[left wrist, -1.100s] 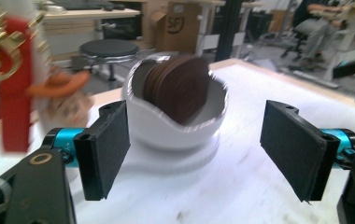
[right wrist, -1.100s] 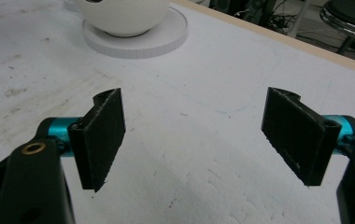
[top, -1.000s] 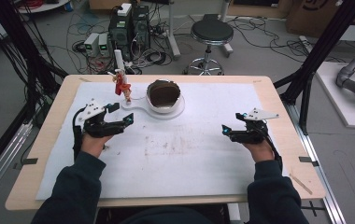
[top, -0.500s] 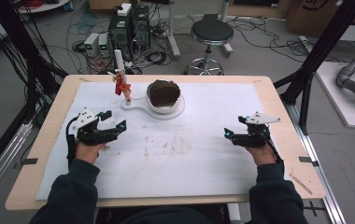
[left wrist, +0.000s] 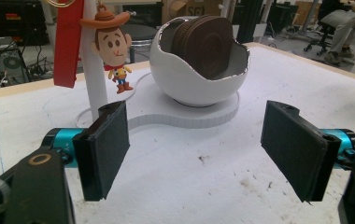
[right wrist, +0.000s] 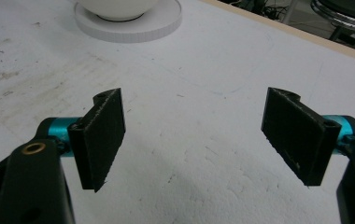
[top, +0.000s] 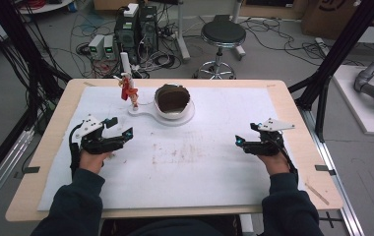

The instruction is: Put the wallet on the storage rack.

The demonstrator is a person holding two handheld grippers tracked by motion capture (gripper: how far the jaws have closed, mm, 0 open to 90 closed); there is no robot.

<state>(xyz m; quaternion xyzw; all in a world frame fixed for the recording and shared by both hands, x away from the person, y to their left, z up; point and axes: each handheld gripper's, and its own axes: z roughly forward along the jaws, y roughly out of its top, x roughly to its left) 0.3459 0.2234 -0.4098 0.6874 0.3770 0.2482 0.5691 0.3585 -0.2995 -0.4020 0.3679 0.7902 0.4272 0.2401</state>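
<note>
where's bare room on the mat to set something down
The widest bare patch lies between the left gripper and right gripper, below the white stand. The mat's far right, beside the bowl, is free too. The far left is crowded by the keychain figure.

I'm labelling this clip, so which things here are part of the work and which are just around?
Part of the work:
left gripper, open, pointing at the stand
cowboy keychain hanging on the white stand
white egg-shaped bowl holding a dark round object
right gripper, open

Just around:
stool
computer boxes on the floor
</note>
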